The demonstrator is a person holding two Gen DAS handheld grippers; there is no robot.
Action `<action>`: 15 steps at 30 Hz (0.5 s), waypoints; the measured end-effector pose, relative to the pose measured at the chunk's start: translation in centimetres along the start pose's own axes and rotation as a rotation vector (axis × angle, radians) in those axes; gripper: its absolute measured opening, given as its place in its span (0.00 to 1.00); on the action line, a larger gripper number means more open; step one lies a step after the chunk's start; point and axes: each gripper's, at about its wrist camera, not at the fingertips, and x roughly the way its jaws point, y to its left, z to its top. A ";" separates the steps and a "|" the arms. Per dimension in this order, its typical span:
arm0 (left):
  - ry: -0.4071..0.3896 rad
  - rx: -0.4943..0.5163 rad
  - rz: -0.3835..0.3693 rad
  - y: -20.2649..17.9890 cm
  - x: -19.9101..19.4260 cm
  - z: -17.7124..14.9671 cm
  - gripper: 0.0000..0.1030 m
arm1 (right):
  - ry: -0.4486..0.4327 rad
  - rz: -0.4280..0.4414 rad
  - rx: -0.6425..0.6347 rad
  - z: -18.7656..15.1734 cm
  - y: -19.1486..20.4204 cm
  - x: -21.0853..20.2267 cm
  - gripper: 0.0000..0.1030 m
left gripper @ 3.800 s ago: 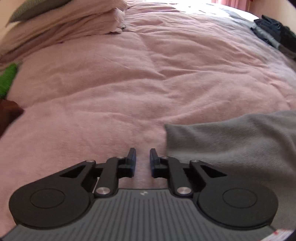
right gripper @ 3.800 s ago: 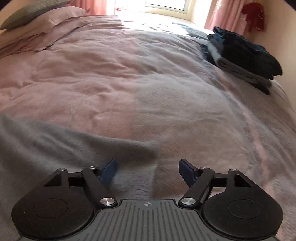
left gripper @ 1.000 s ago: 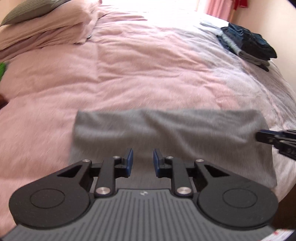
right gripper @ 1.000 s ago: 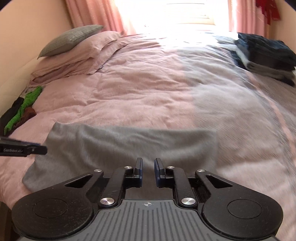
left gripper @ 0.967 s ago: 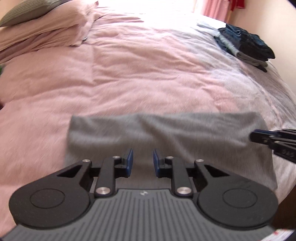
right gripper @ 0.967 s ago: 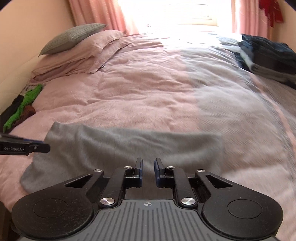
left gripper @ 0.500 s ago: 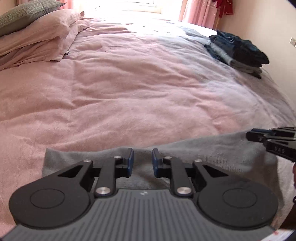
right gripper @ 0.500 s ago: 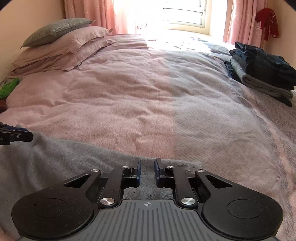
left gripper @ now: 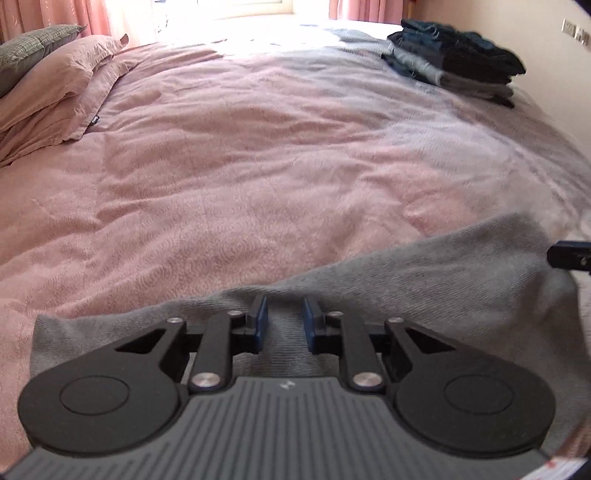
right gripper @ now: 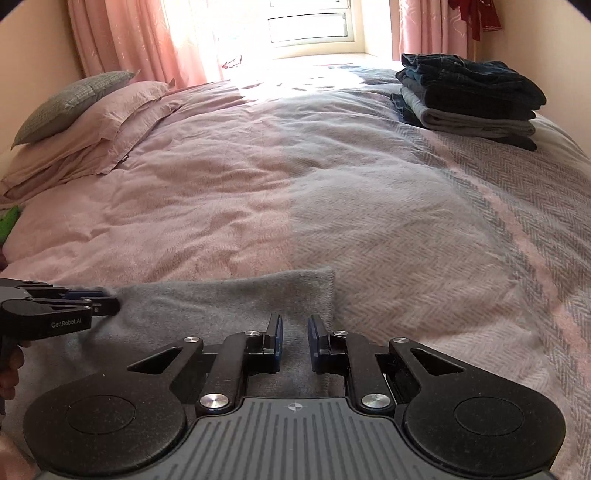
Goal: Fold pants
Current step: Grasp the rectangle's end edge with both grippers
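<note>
Pants (left gripper: 424,280) slid nearer; only right view shows window (right gripper: 310,27).

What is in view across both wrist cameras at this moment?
Pants: one, grey, near edge of the bed, under both grippers.
Bed cover: one, pink and grey, over the whole bed.
Pillows: pink stack with a grey-green one on top, far left.
Folded clothes: one stack, dark blue and grey, far right.
Curtains: pink, beside the window.
Left gripper: black, blue pads, narrow gap, cloth between.
Right gripper: same, over the pants.
</note>
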 end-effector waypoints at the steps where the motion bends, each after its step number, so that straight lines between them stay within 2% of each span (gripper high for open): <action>1: -0.025 -0.007 -0.018 -0.1 -1.3 -0.3 0.16 | 0.008 0.000 0.011 -0.3 -0.3 -0.6 0.11; 3: -0.016 0.001 -0.027 -0.6 -2.6 -1.2 0.17 | 0.032 0.000 0.031 -1.1 -0.8 -1.4 0.11; 5: 0.040 0.017 -0.009 -1.0 -1.5 -2.8 0.17 | 0.062 0.003 0.049 -2.0 -1.1 -1.6 0.11; 6: 0.043 0.003 -0.005 -0.9 -0.8 -3.6 0.17 | 0.078 0.007 0.057 -2.5 -1.1 -1.6 0.11; 9: 0.040 -0.016 0.002 -0.9 -1.1 -3.2 0.17 | 0.086 0.011 0.082 -3.1 -1.1 -2.4 0.11; 11: 0.020 -0.052 -0.024 -0.2 -2.8 -2.9 0.18 | 0.090 0.021 0.082 -3.2 -1.1 -3.2 0.11; 13: 0.014 -0.132 -0.044 1.8 -5.2 -3.1 0.24 | 0.096 0.031 0.070 -3.2 -0.7 -3.8 0.11; 15: 0.012 -0.212 -0.020 4.9 -7.6 -3.9 0.31 | 0.108 0.037 0.041 -3.3 -0.1 -4.2 0.11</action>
